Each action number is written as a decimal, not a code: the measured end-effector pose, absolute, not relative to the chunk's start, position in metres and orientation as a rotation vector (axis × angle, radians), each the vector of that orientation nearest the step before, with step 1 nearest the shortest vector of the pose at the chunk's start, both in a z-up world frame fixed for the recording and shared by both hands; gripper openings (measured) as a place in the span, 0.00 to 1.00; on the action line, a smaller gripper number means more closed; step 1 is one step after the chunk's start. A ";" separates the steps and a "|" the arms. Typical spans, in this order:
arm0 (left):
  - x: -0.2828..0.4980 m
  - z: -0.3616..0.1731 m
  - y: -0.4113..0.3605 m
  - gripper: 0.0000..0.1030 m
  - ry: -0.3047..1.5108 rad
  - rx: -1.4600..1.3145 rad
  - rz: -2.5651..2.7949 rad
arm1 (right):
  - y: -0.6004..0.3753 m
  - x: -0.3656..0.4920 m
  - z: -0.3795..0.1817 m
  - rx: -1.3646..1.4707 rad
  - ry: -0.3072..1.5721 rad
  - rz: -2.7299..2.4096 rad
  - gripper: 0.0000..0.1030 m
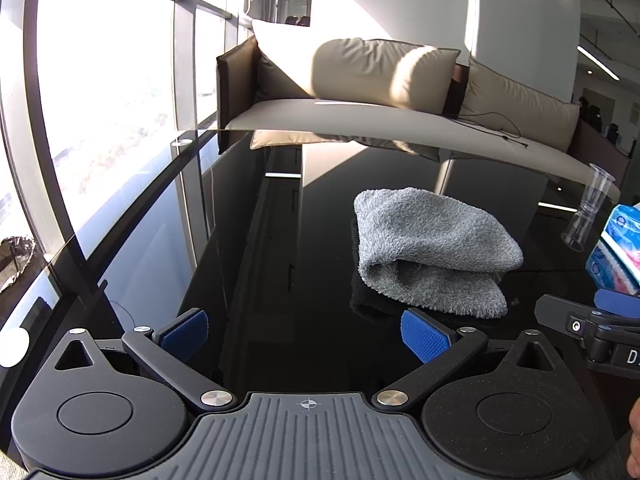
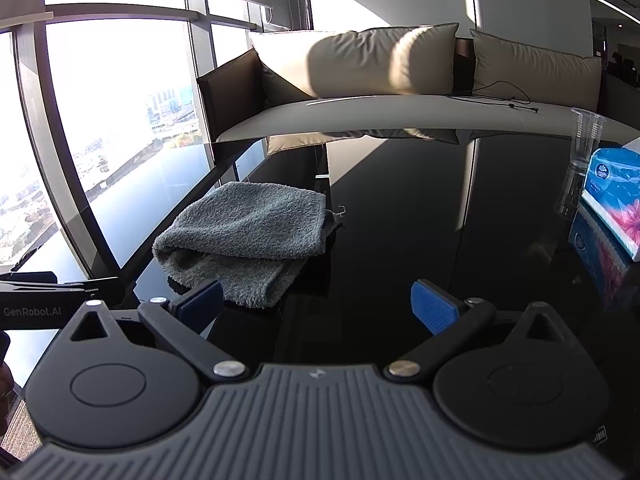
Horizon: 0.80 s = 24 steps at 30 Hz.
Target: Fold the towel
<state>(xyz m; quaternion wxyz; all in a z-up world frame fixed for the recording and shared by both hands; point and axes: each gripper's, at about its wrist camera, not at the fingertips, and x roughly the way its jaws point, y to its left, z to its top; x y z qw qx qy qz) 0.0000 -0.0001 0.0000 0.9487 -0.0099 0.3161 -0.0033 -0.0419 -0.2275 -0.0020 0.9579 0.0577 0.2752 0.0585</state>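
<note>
A grey terry towel point(image 1: 432, 248) lies folded over on itself on the black glass table point(image 1: 280, 248), with the open fold facing me. My left gripper point(image 1: 306, 338) is open and empty, just short of the towel, which lies ahead and to its right. In the right wrist view the towel point(image 2: 248, 236) lies ahead and to the left. My right gripper point(image 2: 318, 306) is open and empty, its left pad point(image 2: 200, 300) close to the towel's near edge.
A clear plastic cup point(image 2: 580, 156) and a blue tissue pack point(image 2: 616, 196) stand at the table's right side. A beige sofa point(image 1: 380, 92) with cushions is behind the table. Large windows are on the left. The right gripper shows at the right edge of the left wrist view point(image 1: 600, 328).
</note>
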 end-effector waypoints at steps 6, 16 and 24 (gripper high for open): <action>-0.002 0.001 0.003 0.99 0.637 -0.032 -0.014 | -0.227 -0.042 -0.002 0.116 0.559 0.119 0.99; -0.001 -0.001 -0.003 0.99 0.647 -0.021 -0.014 | -0.224 -0.041 -0.007 0.120 0.560 0.118 0.99; -0.001 -0.001 -0.004 0.99 0.648 -0.021 -0.016 | -0.226 -0.042 -0.008 0.122 0.559 0.118 0.99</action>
